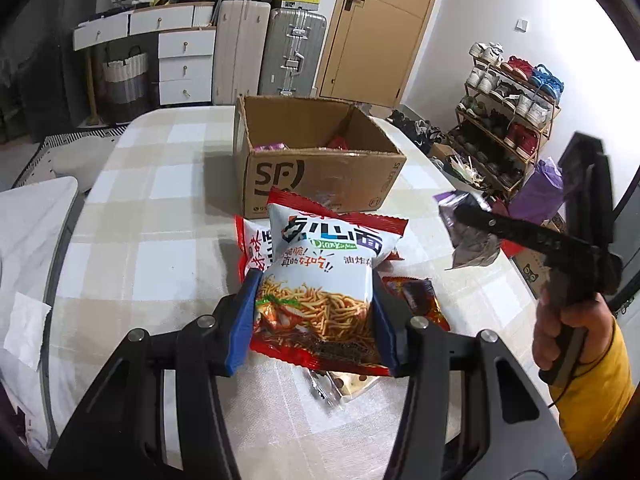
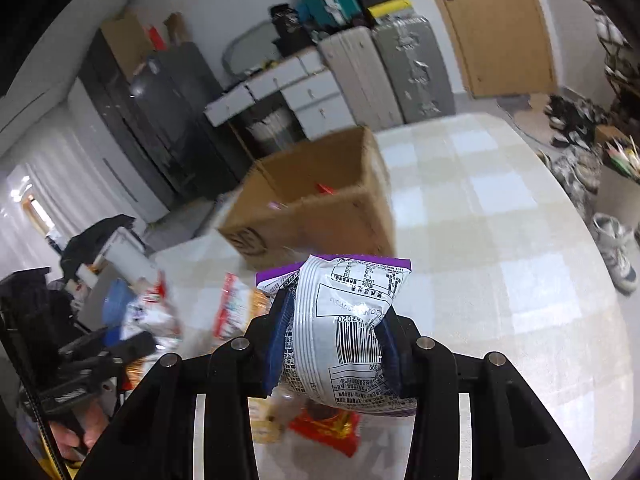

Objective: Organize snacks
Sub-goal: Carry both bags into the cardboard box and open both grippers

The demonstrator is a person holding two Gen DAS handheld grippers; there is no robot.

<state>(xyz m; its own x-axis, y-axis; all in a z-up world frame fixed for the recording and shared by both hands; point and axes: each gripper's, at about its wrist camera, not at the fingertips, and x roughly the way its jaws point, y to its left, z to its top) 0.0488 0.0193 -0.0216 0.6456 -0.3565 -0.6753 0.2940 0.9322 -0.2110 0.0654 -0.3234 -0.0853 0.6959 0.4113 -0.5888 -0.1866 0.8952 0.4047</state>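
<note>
— While I have both feeds up, what is each tool doing?

— My left gripper (image 1: 314,312) is clamped on a red-and-white noodle snack bag (image 1: 324,276), blue pads pressing its two sides low in the centre of the left wrist view. My right gripper (image 2: 334,340) is clenched on a silver packet with a purple edge (image 2: 352,320), barcode side facing the camera, lower centre of the right wrist view.

— Can I see the right tool from the left camera?

— Yes, at the right edge of that frame: a hand (image 1: 568,332) with a yellow sleeve (image 1: 596,396) holds the black tool, and the purple packet hangs from its tip, above the table and apart from the other snacks.

— Where is the box?

— An open cardboard box (image 1: 320,168) stands on the checked tablecloth (image 1: 160,216), upper centre of the left view, just beyond my noodle bag. A purple pack and a red one show inside it. In the right view it sits above my packet, blurred.

— Anything left on the table?

— A second red-and-white bag (image 1: 252,252) lies behind and left of the one I hold, a dark red wrapper (image 1: 416,296) lies just right of it, and a clear pack (image 1: 344,388) shows under its lower edge. I cannot tell whether my bag touches them.
</note>
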